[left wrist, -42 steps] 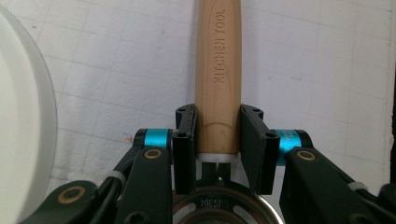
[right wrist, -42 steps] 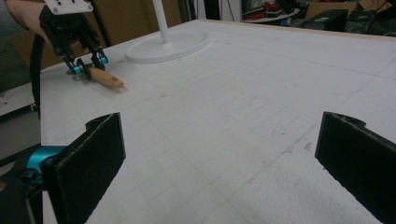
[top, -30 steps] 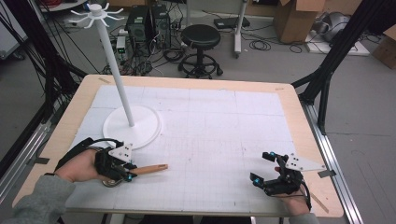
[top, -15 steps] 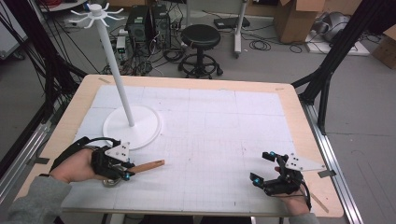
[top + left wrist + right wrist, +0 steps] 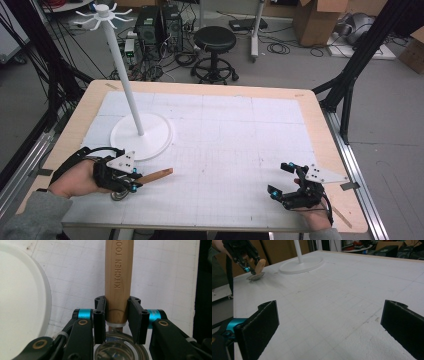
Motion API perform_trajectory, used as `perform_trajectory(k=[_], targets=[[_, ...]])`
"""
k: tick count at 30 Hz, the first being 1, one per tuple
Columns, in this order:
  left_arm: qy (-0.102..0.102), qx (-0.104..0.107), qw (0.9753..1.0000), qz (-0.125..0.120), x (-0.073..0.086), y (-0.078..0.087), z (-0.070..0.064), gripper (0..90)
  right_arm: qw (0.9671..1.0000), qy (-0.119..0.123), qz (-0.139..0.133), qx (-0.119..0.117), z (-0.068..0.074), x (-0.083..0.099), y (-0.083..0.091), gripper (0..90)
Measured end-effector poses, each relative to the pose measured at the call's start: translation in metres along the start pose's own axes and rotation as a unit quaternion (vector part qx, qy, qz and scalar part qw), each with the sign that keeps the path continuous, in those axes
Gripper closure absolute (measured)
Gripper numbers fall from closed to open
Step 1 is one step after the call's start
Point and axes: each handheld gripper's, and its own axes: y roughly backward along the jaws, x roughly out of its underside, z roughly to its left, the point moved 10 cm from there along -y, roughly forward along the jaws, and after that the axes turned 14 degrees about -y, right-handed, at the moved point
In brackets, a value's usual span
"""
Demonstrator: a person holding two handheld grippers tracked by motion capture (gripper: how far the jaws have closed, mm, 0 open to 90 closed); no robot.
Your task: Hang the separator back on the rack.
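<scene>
A kitchen tool with a wooden handle (image 5: 156, 175) and a round metal head (image 5: 119, 195) is at the mat's near left. My left gripper (image 5: 134, 181) is shut on the handle close to the head; in the left gripper view the handle (image 5: 118, 272) sits between the two black jaws of the left gripper (image 5: 117, 302), stamped "KITCHEN TOOL". In the right gripper view the metal head (image 5: 255, 277) rests on the mat while the handle tilts upward. My right gripper (image 5: 276, 179) stands open at the near right, its wide-apart jaws around nothing (image 5: 329, 322).
A white stand with a round base (image 5: 142, 135), a tall pole (image 5: 122, 65) and a hooked top (image 5: 102, 12) rises just beyond the left gripper. The white gridded mat (image 5: 230, 145) covers the wooden table (image 5: 320, 125). A stool (image 5: 215, 40) and boxes stand behind.
My left gripper has shifted a little to the left with the tool, and the handle's tip has drawn back with it. The right gripper has stayed put.
</scene>
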Motion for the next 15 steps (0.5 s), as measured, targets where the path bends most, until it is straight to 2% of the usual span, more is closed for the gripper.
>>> perform_trajectory(k=[4, 10, 11, 15], targets=[[0.001, -0.003, 1.0, -0.003, -0.0011, 0.0011, -0.0006, 68.6, 1.0, 0.0, -0.001, 0.0, -0.0002, -0.0001, -0.0001, 0.7], [0.013, -0.015, 0.9997, -0.014, -0.0022, 0.0042, 0.0015, 68.6, 1.0, 0.001, -0.001, -0.001, -0.0002, -0.0002, -0.0001, 0.7], [0.01, -0.014, 0.9998, -0.013, -0.0018, 0.0055, 0.0021, 68.6, 1.0, 0.001, 0.0, 0.0, -0.0004, -0.0002, 0.0, 0.7], [0.014, -0.025, 0.9993, -0.024, -0.0034, 0.0084, 0.004, 68.6, 1.0, 0.0, -0.001, 0.0, -0.0005, -0.0003, -0.0002, 0.7]])
